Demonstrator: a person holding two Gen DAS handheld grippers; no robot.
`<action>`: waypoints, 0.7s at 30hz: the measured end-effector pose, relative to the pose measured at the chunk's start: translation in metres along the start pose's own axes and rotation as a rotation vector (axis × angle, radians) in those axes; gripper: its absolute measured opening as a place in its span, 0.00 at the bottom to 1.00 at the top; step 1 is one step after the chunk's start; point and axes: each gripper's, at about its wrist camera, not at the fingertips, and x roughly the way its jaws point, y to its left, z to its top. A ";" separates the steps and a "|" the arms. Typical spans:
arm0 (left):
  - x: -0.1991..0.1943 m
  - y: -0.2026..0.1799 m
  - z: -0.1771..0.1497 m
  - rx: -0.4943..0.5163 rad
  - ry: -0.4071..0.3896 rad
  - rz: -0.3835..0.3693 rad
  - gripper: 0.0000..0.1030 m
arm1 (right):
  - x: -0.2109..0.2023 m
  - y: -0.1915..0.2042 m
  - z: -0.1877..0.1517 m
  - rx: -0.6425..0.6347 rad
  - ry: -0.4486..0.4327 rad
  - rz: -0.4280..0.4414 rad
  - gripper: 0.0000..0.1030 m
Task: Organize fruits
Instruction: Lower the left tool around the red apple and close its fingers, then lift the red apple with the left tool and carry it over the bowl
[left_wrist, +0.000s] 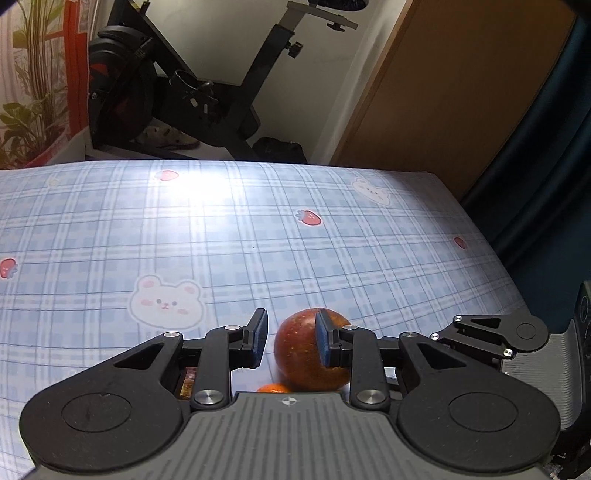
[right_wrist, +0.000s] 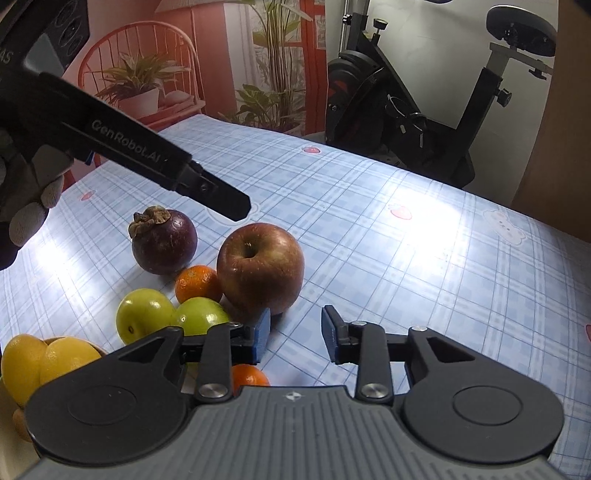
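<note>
Lower centre of each view: left tool and right tool, pads apart, clamping nothing. Just beyond, apple on the plaid worktop, touching a tangerine, near green fruits and mangosteen. Lemons cut off lower left; second tangerine half hidden. Farthest, exercise bike, plant mural.

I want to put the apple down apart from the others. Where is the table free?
Free: the checked cloth right of the apple, up to the far edge. Crowded: left of it, mangosteen, orange and green fruits lie close together.
</note>
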 end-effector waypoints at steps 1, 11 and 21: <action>0.004 0.000 0.001 -0.006 0.009 -0.009 0.29 | 0.001 0.000 0.000 -0.001 0.002 0.003 0.34; 0.019 -0.001 0.004 -0.036 0.034 -0.068 0.30 | 0.014 -0.002 0.000 -0.026 0.019 0.021 0.34; 0.028 -0.009 0.010 -0.025 0.000 -0.040 0.31 | 0.020 0.004 0.010 -0.030 -0.011 0.036 0.47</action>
